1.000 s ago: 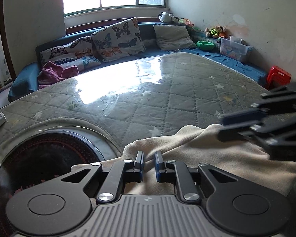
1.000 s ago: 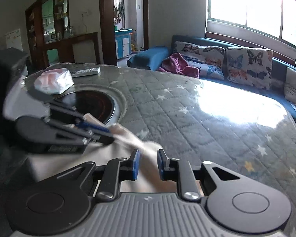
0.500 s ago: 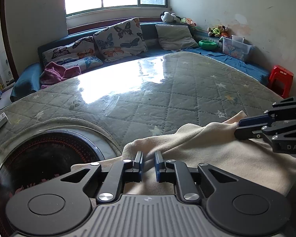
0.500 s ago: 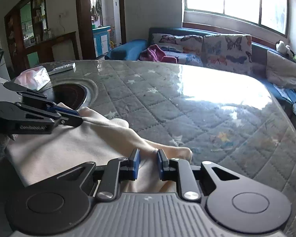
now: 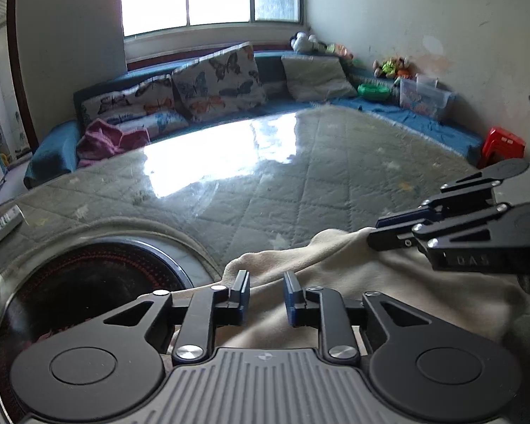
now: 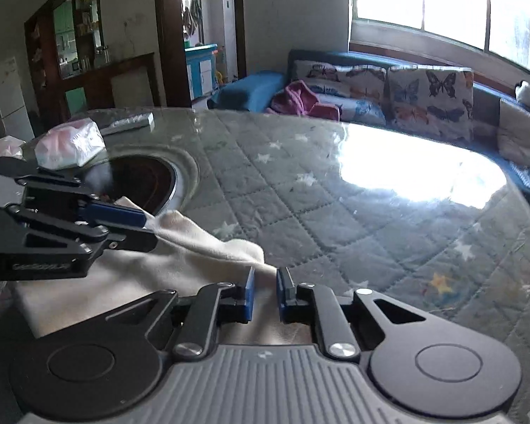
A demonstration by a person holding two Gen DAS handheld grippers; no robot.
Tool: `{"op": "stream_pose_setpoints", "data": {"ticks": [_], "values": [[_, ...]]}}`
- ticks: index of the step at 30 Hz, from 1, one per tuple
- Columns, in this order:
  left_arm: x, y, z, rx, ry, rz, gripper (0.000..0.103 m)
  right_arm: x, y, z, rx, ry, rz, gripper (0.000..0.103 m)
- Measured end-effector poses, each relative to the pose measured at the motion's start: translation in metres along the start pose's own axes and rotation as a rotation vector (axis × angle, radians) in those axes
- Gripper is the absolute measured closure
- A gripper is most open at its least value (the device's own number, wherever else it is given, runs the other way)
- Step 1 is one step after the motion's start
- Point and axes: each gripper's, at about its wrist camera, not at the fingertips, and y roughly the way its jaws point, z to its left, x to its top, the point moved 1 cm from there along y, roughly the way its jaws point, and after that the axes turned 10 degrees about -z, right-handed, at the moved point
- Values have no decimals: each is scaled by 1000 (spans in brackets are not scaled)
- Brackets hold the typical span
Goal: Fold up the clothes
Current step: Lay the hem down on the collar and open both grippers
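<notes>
A cream cloth (image 5: pixel 388 275) lies bunched on the near edge of a glass-topped quilted table (image 5: pixel 300 176). My left gripper (image 5: pixel 265 293) has its jaws slightly apart over the cloth's left part, with fabric between the blue pads. My right gripper (image 6: pixel 265 295) stands the same way over the cloth's (image 6: pixel 180 258) far corner. Each gripper shows in the other's view: the right gripper (image 5: pixel 378 233) touches the cloth's right far edge, the left gripper (image 6: pixel 148 229) touches its left edge.
A round black hotplate (image 5: pixel 74 289) is set into the table left of the cloth. A white tissue pack (image 6: pixel 70 145) and a remote (image 6: pixel 127 123) lie beyond it. A blue sofa (image 5: pixel 208 88) with butterfly cushions and a red stool (image 5: pixel 501 145) stand past the table.
Both grippers' jaws have opened a little wider than before. The right gripper has drawn closer to the left one along the cloth's far edge, and the cloth has bunched up more.
</notes>
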Motion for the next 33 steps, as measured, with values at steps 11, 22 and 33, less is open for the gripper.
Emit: {"op": "stream_pose_setpoints", "data": {"ticks": [11, 22, 33], "values": [[-29, -74, -49, -135, 35, -73, 80, -20, -82, 52, 82, -154, -32, 91], [-52, -65, -47, -94, -11, -23, 79, -50, -76, 72, 58, -144, -7, 91], [-59, -76, -19, -31, -106, -33, 78, -54, -92, 57, 27, -106, -34, 91]]}}
